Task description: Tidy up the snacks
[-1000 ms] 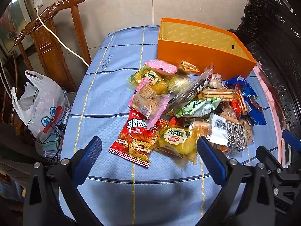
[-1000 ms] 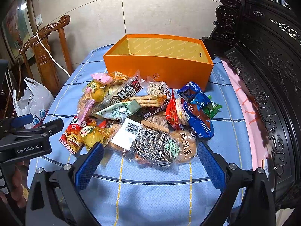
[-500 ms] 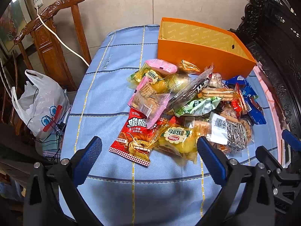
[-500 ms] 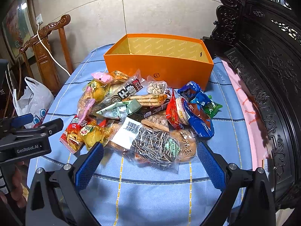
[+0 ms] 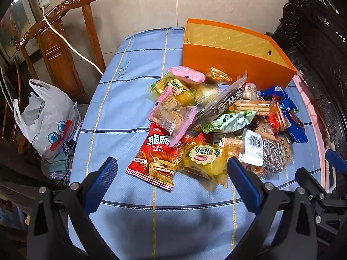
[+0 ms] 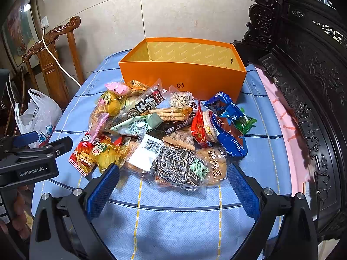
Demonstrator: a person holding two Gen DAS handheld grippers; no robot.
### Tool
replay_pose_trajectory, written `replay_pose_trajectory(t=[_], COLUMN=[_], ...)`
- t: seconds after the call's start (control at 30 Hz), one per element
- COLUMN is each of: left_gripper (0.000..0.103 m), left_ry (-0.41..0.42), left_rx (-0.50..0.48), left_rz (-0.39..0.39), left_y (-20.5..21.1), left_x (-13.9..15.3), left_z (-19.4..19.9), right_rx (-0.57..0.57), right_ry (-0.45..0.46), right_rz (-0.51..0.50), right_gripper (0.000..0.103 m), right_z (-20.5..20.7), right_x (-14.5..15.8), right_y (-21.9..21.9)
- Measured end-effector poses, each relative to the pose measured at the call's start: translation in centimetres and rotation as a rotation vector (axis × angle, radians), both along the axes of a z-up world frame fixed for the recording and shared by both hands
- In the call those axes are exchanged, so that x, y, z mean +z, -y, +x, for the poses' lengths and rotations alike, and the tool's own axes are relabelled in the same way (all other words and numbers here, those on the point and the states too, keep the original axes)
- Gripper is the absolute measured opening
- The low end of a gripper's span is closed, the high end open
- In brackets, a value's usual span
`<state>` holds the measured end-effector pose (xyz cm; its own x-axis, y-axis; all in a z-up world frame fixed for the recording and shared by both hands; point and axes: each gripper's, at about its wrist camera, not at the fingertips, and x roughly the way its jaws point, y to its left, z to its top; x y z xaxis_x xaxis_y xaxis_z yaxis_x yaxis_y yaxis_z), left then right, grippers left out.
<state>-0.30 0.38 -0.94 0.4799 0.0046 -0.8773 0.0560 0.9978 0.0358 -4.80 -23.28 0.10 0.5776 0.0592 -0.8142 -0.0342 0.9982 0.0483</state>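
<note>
A pile of snack packets (image 5: 219,121) lies on a blue tablecloth (image 5: 130,99), in front of an open, empty orange box (image 5: 234,62). The red packet (image 5: 158,156) and a yellow cake packet (image 5: 206,158) are nearest my left gripper (image 5: 171,173), which is open and empty above the cloth. In the right wrist view, the pile (image 6: 169,130) sits before the orange box (image 6: 184,75). My right gripper (image 6: 172,184) is open and empty, just short of the sunflower seed bag (image 6: 180,166). The left gripper's body (image 6: 32,158) shows at the left.
A carved wooden chair (image 5: 58,43) with a white cable stands left of the table, with a white plastic bag (image 5: 47,117) beside it. Dark carved furniture (image 6: 303,75) runs along the right edge. A pink strip (image 6: 282,119) borders the cloth on the right.
</note>
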Motion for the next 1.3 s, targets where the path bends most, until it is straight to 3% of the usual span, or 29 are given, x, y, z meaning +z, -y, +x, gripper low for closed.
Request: replay_pose_trajectory(t=[0.9,1.07,1.2,1.3], left_gripper=[0.099,0.099,0.099,0.099], left_ry=[-0.026,0.005,-0.073,-0.149], left_rx=[0.022,-0.044,-0.128,-0.129], left_rz=[-0.024,-0.035,-0.037,-0.026], left_y=[-0.7,-1.4,-1.6,-2.2], left_x=[-0.9,-1.7,-4.0,-6.2], left_z=[0.7,1.0,1.5,2.1], right_rx=[-0.024,-0.043,-0.064,-0.088], right_ry=[-0.046,-0.063,-0.088,-0.101], right_rz=[0.018,0.027,0.025,0.031], right_gripper=[0.099,0.099,0.099,0.099], right_z=[0.3,0.1,-0.1,-0.3], right_x=[-1.3,-2.4,-3.4,-3.9], right_y=[1.2,2.2,3.3,4.3])
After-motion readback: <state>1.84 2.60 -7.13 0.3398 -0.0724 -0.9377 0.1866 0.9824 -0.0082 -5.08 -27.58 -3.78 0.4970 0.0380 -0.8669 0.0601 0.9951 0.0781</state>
